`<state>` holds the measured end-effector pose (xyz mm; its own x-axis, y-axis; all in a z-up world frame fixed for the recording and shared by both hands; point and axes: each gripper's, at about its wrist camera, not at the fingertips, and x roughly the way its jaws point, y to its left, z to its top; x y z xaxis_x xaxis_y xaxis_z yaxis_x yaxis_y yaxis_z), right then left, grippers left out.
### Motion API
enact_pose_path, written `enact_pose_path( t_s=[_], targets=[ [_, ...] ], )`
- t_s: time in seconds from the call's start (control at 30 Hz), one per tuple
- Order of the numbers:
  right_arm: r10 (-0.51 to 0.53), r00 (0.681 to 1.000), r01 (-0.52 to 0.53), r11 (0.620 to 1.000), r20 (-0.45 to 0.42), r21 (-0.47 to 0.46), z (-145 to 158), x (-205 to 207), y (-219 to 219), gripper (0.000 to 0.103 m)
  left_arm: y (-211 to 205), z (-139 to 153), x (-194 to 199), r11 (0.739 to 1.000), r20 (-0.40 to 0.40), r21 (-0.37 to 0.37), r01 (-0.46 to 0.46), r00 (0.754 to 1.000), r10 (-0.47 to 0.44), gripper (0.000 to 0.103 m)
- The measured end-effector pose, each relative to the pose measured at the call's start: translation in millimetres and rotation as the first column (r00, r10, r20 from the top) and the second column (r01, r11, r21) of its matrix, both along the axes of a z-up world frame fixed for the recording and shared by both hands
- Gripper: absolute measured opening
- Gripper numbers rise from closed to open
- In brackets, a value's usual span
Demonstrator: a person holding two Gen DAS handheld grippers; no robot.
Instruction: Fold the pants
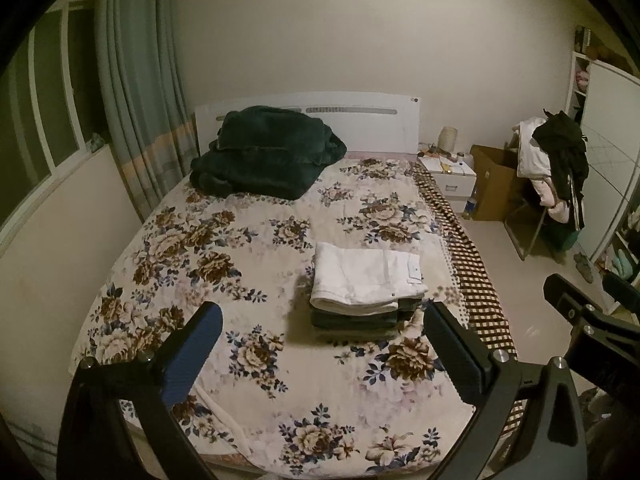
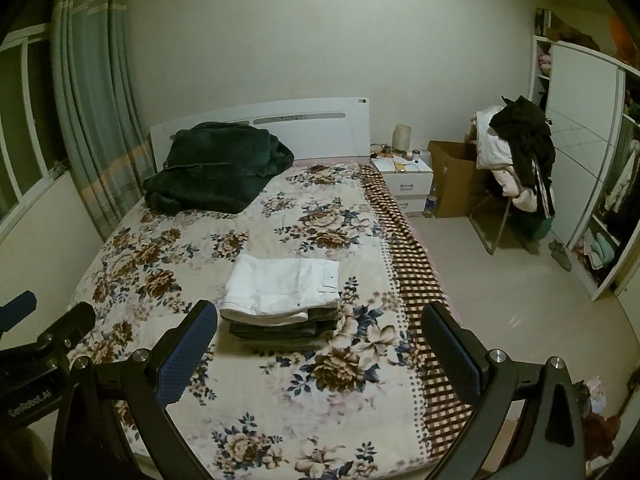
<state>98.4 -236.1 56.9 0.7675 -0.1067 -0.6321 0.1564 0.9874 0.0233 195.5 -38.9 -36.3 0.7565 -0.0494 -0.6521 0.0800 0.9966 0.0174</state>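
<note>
Folded white pants point(image 1: 366, 276) lie on top of a stack of folded dark pants point(image 1: 360, 320) on the floral bed point(image 1: 224, 240), right of its middle. The same white pants point(image 2: 282, 286) and dark stack point(image 2: 280, 328) show in the right wrist view. My left gripper point(image 1: 320, 344) is open and empty, held above the foot of the bed, short of the stack. My right gripper point(image 2: 316, 344) is open and empty, beside the left one, also short of the stack. The right gripper shows at the right edge of the left wrist view point(image 1: 592, 296).
A dark green blanket point(image 1: 264, 152) is bundled at the headboard. A checked cloth point(image 1: 472, 264) hangs along the bed's right edge. A nightstand point(image 2: 404, 176), a cardboard box point(image 2: 452, 176), a chair piled with clothes point(image 2: 516, 164) and a wardrobe point(image 2: 584, 152) stand to the right. Curtains point(image 1: 136, 92) hang at the left.
</note>
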Motion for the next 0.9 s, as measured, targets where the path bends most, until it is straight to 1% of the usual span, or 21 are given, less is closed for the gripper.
enact_pose_path(
  t_s=[0.13, 0.23, 0.4, 0.9],
  targets=[
    [0.006, 1.0, -0.006, 1.0, -0.011, 0.0, -1.6, 2.3, 1.0, 0.103, 2.7, 0.5, 0.1, 1.0, -0.007, 0.0, -0.013, 1.0, 0.013, 0.103],
    [0.014, 1.0, -0.014, 1.0, -0.016, 0.003, -4.4, 3.6, 2.3, 0.103, 2.9, 1.4, -0.1, 1.0, 0.002, 0.005, -0.01, 1.0, 0.01, 0.103],
    [0.012, 0.999, -0.011, 1.0, -0.035, 0.013, -10.8, 5.4, -4.8, 0.103, 3.1, 0.2, 0.1, 1.0, -0.004, -0.001, -0.004, 1.0, 0.004, 0.103],
    [-0.002, 0.999, 0.003, 1.0, -0.049, 0.009, -19.6, 3.7, -12.7, 0.103, 2.6, 0.6, -0.9, 1.0, -0.001, -0.002, -0.007, 1.0, 0.007, 0.103]
  ],
)
